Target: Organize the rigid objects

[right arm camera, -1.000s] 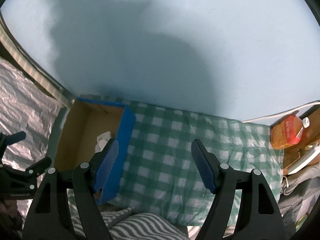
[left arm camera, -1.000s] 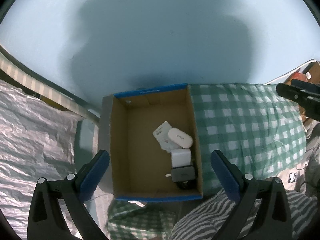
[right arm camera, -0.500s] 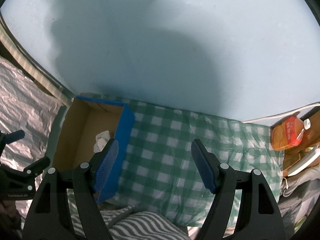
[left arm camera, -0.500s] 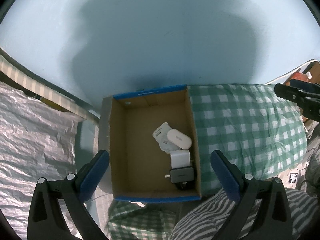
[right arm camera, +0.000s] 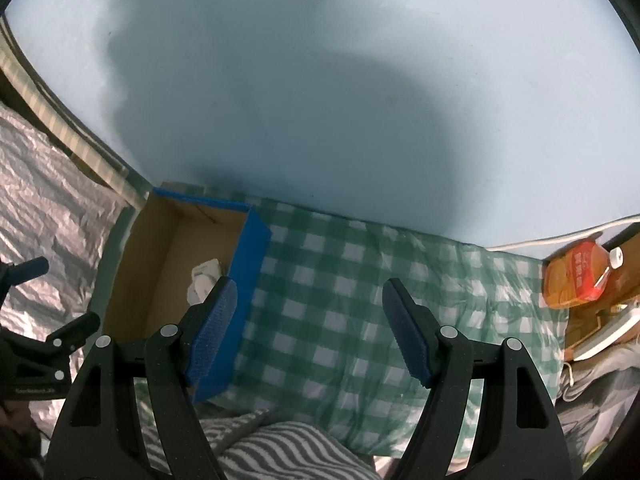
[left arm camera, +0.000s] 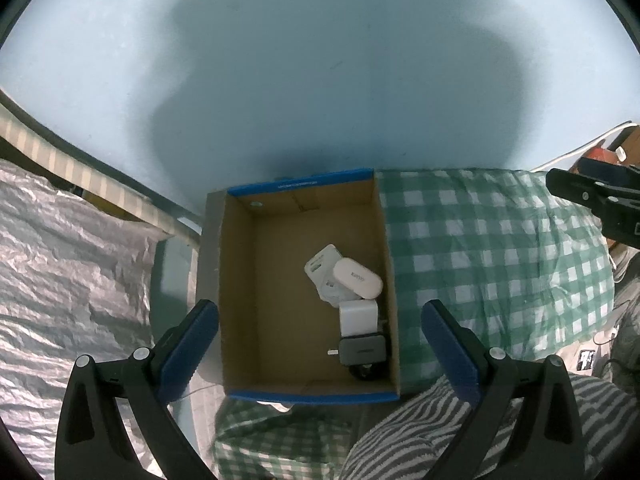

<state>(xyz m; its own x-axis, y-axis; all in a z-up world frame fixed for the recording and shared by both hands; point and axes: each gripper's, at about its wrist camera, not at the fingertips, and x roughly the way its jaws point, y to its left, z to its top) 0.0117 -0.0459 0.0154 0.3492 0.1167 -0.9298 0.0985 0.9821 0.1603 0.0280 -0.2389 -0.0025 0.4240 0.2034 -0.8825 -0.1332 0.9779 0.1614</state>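
Cardboard box (left arm camera: pixel 256 312) with blue rims fills the left wrist view, sitting at the left edge of the checked cloth (left arm camera: pixel 492 264); along its right wall lie white chargers (left arm camera: pixel 348 284) and a grey adapter (left arm camera: pixel 362 350), while the left gripper (left arm camera: pixel 320 340) hangs above, fingers wide apart and empty. From the right wrist view, the right gripper (right arm camera: pixel 308 328) hovers over the cloth just right of the box, jaws likewise spread and holding nothing, with an orange bottle (right arm camera: pixel 576 280) at the far right.

Open from above: cardboard box (left arm camera: pixel 240 304), left half of floor bare. Right half blocked by chargers (left arm camera: pixel 352 292) piled against right wall.
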